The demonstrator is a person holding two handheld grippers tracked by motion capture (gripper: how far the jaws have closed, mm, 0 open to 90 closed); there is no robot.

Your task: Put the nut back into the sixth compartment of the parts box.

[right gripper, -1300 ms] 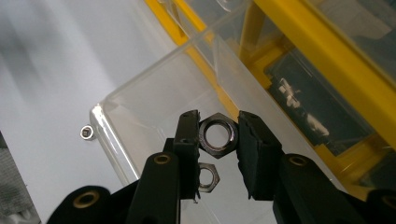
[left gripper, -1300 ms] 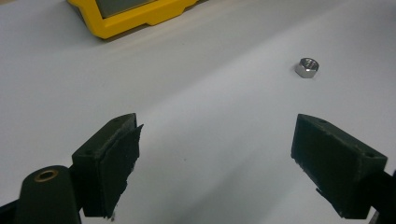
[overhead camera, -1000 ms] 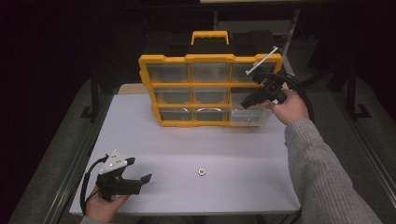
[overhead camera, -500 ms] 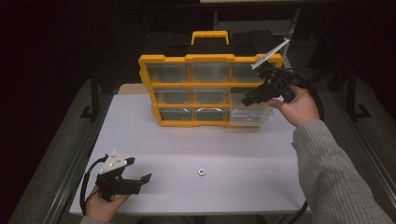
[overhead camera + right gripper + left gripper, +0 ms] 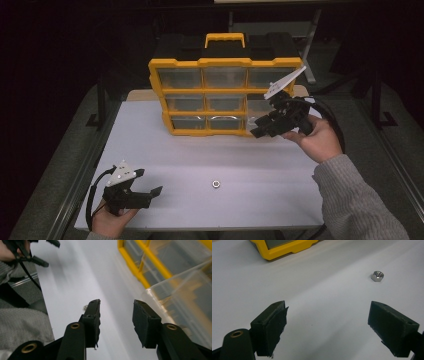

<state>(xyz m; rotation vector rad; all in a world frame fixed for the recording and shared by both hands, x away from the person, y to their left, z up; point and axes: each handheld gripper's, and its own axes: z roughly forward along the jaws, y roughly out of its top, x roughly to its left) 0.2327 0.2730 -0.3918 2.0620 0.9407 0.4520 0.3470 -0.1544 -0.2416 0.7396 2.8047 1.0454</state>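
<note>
A white table stood in a dark room, a yellow organizer with clear drawers upright near its far edge. The right gripper hung just in front of the organizer's lower right corner, beside a clear drawer that stuck out from the frame; its jaws had just been opening and stood partly apart with nothing between them. In the right gripper view the drawer lay to the right of the jaws, not touching them. The left gripper rested low at the table's near left corner, its jaws wide and empty. A small steel nut lay alone on the table toward its near edge, well apart from the organizer; in the left gripper view the nut sat ahead of the jaws.
</note>
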